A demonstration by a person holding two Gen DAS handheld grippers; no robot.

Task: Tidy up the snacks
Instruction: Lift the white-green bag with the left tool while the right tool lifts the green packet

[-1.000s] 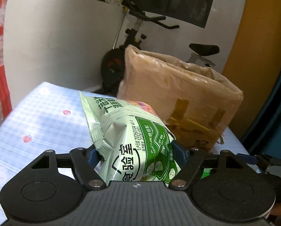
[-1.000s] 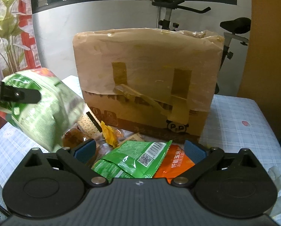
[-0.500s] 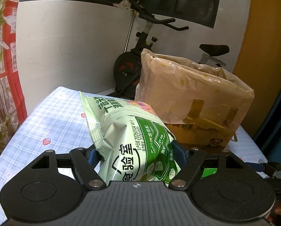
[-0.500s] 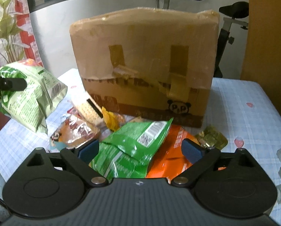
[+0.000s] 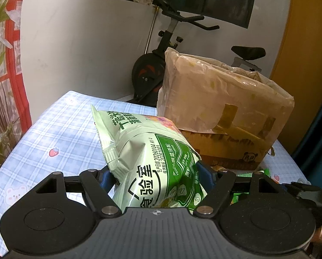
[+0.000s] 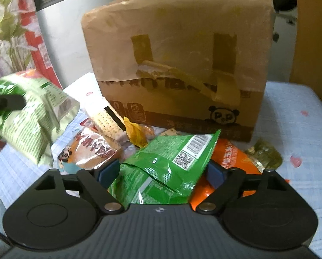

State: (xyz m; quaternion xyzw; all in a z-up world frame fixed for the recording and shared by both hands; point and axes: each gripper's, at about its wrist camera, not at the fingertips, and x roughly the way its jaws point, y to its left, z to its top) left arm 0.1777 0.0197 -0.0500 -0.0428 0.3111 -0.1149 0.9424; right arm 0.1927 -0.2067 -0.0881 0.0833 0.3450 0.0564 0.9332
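— What's your left gripper (image 5: 154, 176) doing?

— I'm clamping its blue pads on the pale green snack bag (image 5: 146, 157), lifted over the checked tablecloth (image 5: 59, 138) at the frame's centre, the cardboard box (image 5: 225, 116) at upper right.

— And the right?

— I'm closing my right gripper (image 6: 162, 170) around the bright green packet (image 6: 169, 161) at lower centre; its pads aren't pressing yet. The orange packet (image 6: 230, 157) is lying under it, right of centre.
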